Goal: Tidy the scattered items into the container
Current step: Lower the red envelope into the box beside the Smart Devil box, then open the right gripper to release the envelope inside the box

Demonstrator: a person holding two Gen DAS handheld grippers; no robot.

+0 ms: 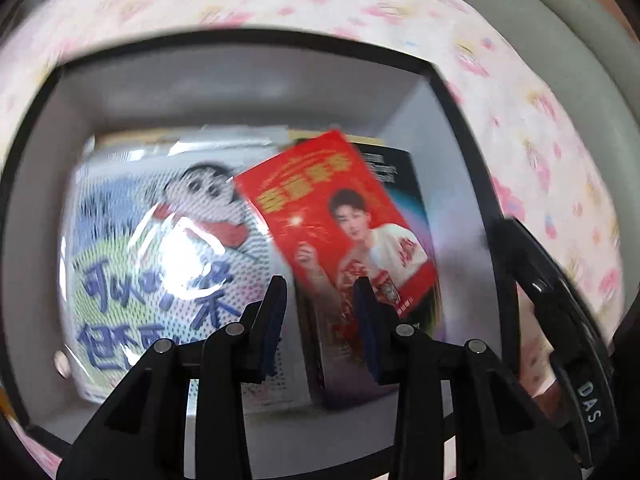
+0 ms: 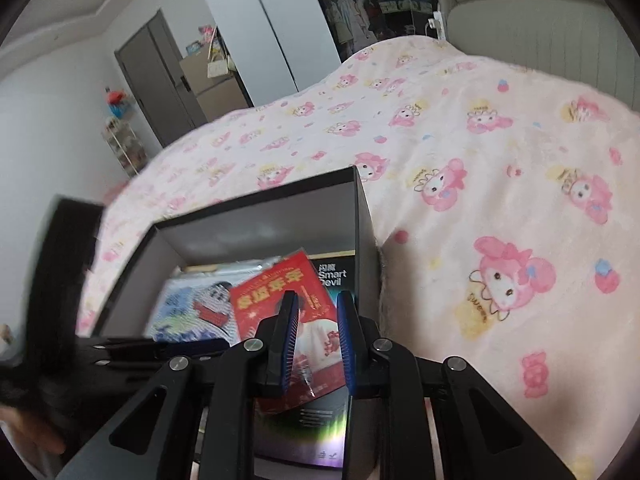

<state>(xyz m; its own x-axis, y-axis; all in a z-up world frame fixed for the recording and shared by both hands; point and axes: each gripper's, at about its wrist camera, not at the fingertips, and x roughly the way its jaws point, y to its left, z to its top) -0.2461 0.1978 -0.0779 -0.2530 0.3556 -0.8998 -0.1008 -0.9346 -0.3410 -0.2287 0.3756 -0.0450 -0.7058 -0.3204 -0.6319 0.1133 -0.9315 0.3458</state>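
An open black box [image 1: 256, 40] with grey inner walls [image 2: 260, 220] stands on the bed. Inside lie a plastic-wrapped cartoon packet [image 1: 160, 240] [image 2: 192, 308] and a dark "Smart Devil" carton [image 1: 404, 184] [image 2: 334, 272]. A red card with a portrait [image 1: 332, 208] [image 2: 272, 292] rests tilted across both. My left gripper [image 1: 322, 304] hovers over the box, open, with nothing pinched between its pads. My right gripper [image 2: 316, 320] is also open above the red card and holds nothing. The picture is motion-blurred.
A pink cartoon-print blanket [image 2: 480, 140] [image 1: 520, 120] covers the bed all around the box. A grey padded headboard [image 2: 540, 20] is at the far right, with a white wardrobe [image 2: 272, 20] and a grey door [image 2: 156, 72] beyond. A hand [image 2: 24, 432] shows at lower left.
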